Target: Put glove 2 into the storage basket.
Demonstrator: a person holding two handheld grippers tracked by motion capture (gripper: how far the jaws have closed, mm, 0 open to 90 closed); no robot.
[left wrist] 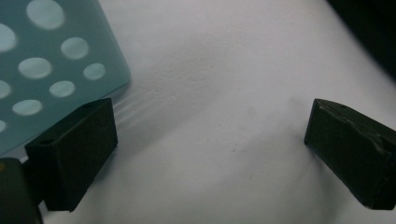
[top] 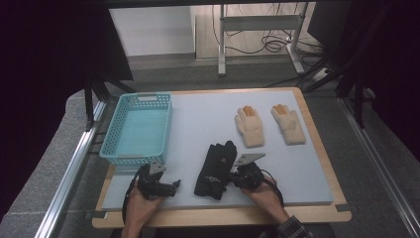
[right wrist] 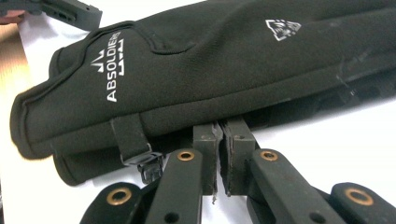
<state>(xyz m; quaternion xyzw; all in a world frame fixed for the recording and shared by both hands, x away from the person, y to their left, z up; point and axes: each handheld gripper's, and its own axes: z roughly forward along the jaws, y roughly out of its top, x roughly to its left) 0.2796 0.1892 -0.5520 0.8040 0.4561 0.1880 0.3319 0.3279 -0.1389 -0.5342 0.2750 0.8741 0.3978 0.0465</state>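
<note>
Right gripper (right wrist: 219, 140) sat at black gloves' (top: 214, 171) edge, jaws pressed together (whether pinching fabric, unclear). Left gripper (top: 171, 187) left of gloves, jaws spread, empty.

Black fabric glove (right wrist: 201, 70): white "ABSOLDIERS"-type word near cuff, last letters unclear, w/ small white mark beside it; white triangular logo further along, not legible.

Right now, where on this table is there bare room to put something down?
Bare mat lies between the blue basket and the cream gloves, and behind both. The near edge is crowded: black gloves, right gripper, left gripper.
</note>
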